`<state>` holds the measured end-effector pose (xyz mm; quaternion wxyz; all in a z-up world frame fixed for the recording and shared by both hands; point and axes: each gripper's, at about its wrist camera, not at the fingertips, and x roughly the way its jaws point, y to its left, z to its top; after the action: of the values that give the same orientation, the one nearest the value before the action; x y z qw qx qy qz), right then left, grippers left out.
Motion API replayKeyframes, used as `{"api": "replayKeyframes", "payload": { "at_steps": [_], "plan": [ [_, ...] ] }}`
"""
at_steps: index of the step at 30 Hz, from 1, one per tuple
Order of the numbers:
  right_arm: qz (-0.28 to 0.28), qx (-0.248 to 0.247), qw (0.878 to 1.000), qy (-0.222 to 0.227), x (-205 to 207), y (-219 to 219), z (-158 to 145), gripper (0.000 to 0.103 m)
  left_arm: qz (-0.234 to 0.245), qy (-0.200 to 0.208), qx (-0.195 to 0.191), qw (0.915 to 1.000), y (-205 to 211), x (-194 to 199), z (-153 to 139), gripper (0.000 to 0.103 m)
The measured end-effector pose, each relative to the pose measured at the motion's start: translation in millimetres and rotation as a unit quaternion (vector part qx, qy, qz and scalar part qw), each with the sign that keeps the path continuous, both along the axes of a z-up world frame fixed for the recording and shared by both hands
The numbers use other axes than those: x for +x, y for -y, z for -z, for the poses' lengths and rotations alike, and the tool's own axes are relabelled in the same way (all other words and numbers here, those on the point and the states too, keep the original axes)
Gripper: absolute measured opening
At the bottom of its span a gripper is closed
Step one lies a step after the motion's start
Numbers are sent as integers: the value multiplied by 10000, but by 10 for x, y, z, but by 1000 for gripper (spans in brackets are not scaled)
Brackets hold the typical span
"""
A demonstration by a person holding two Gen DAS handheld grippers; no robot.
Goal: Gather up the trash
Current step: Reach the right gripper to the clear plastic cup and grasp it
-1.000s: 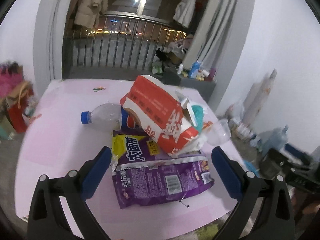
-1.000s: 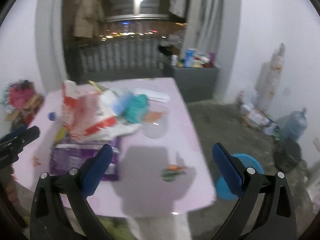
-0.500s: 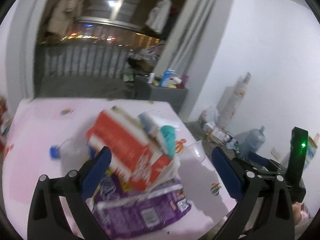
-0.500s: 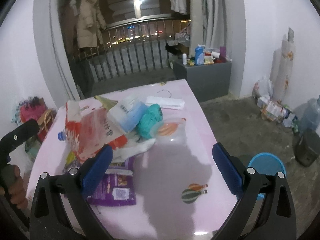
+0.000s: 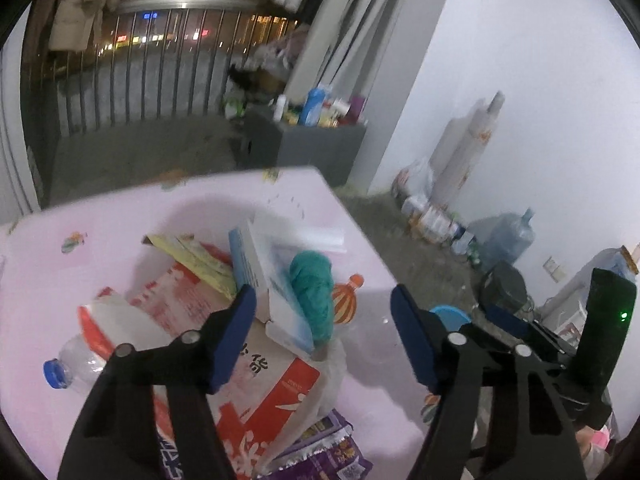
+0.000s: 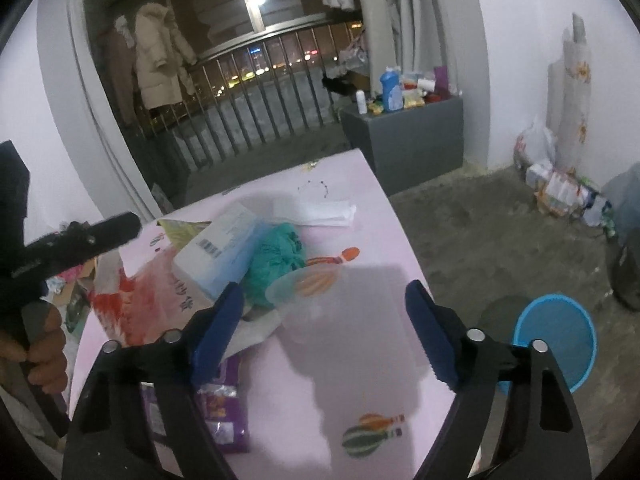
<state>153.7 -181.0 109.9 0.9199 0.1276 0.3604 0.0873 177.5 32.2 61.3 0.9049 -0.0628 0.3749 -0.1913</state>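
Observation:
A trash pile lies on the pink table: a red-and-white bag, a clear bottle with a blue cap, a white-and-blue box, a teal wad and a purple snack bag. My left gripper hovers over the box and wad. Its jaws are closing, and the pads press on nothing. My right gripper hangs above a clear plastic cup beside the teal wad. Its jaws are closing too, and they stand clear of the cup.
A blue bin stands on the floor right of the table. White paper lies at the table's far side. A hand holds the left gripper's handle at the left edge. A grey cabinet, railing and floor clutter lie beyond.
Both grippers' jaws have narrowed. The left view has swung right across the pile toward the table's right edge. The right gripper has come closer to the cup and the teal wad.

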Motion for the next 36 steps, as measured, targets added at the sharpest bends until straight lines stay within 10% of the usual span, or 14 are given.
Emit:
{"api": "replayKeyframes", "payload": {
  "at_steps": [20,36],
  "plan": [
    [-945,839,9863,-1055,559,-12,530,72,-336,-1096,1177,9864,154,567,736,48],
    [-1108,1038,9820,-1126,575,-3,585,66,-351,-1191,562,9907,32,458,680,12]
  ]
}}
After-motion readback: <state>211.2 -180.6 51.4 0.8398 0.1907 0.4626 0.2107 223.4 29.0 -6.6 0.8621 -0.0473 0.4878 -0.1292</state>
